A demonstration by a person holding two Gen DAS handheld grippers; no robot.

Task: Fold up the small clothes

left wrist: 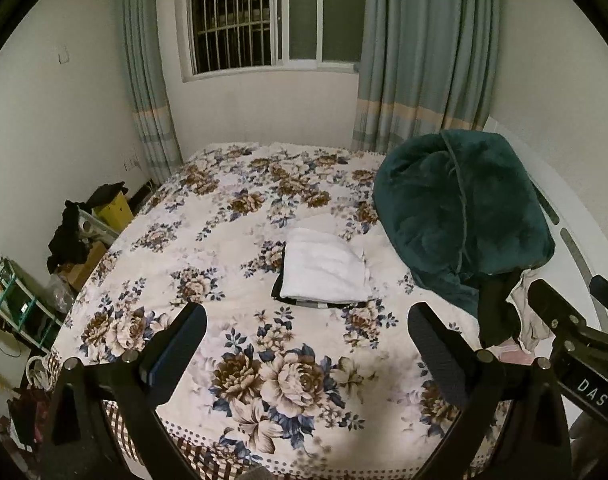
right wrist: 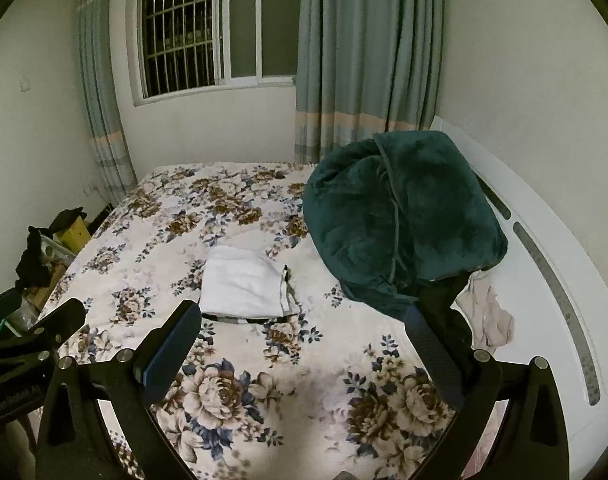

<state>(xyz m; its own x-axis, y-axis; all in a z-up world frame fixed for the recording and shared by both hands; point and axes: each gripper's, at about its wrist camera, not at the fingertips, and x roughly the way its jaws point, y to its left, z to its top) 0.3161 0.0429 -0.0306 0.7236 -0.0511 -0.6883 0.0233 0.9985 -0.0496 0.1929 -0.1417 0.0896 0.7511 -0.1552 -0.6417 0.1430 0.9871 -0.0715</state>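
A folded white garment (left wrist: 324,270) (right wrist: 244,284) lies on top of a folded dark striped one in the middle of the floral bed (left wrist: 232,216) (right wrist: 176,216). Loose dark clothes (left wrist: 496,312) (right wrist: 444,308) and a pale garment (left wrist: 532,320) (right wrist: 488,312) lie at the bed's right side, below a teal blanket. My left gripper (left wrist: 308,336) hovers open over the bed's near edge, in front of the folded stack, nothing between its fingers. My right gripper (right wrist: 304,340) is open too, its right finger (right wrist: 436,356) close to the dark clothes. Each gripper shows at the other view's edge.
A bulky teal blanket (left wrist: 460,212) (right wrist: 400,216) is heaped at the bed's right, against a white headboard (right wrist: 544,240). Boxes, dark clothes and clutter (left wrist: 84,228) stand on the floor to the left. A barred window (left wrist: 240,16) and curtains are behind the bed.
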